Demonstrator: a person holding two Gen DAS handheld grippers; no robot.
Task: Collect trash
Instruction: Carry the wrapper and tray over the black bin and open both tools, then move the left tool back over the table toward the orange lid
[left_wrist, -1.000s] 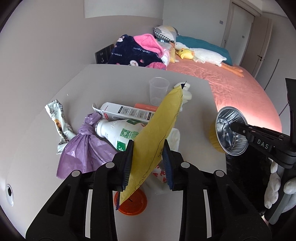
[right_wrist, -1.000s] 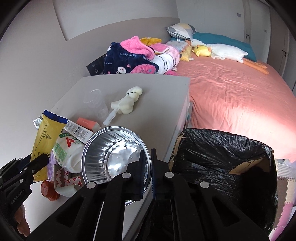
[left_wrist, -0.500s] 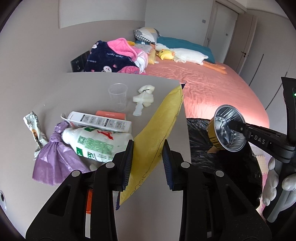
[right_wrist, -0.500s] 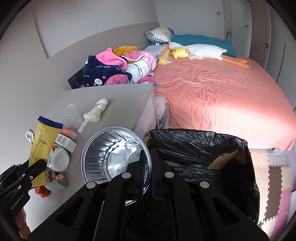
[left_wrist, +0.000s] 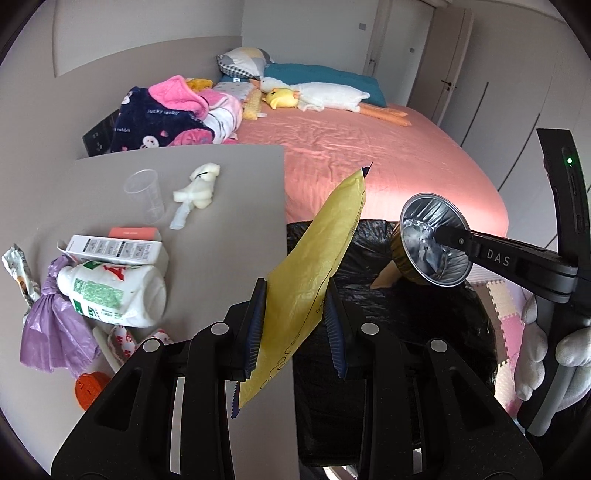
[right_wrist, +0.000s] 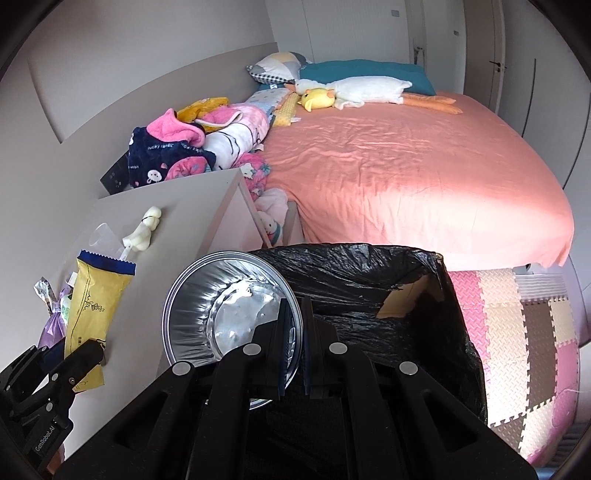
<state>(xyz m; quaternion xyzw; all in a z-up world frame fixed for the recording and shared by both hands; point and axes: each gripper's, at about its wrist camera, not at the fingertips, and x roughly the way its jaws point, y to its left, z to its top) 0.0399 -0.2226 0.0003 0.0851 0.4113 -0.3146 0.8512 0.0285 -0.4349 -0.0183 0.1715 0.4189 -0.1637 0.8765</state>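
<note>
Two grippers carry trash here. In the left wrist view we see the left gripper (left_wrist: 293, 325) part-closed on a yellow snack bag (left_wrist: 319, 266), its pads pressing the bag's sides; the bag slants up over the table (left_wrist: 229, 229) edge and the black-lined bin (left_wrist: 402, 325). The right gripper (left_wrist: 441, 236) pinches a foil bowl (left_wrist: 424, 225) above that bin. A milk bottle (left_wrist: 114, 290), purple bag (left_wrist: 55, 332) and clear cup (left_wrist: 144, 195) lie on the table.

In the right wrist view we find the right gripper (right_wrist: 293, 338) clamped tight on the foil bowl's (right_wrist: 221, 310) rim, at the bin's (right_wrist: 388, 280) near-left edge, with the snack bag (right_wrist: 94, 306) off to the left.
</note>
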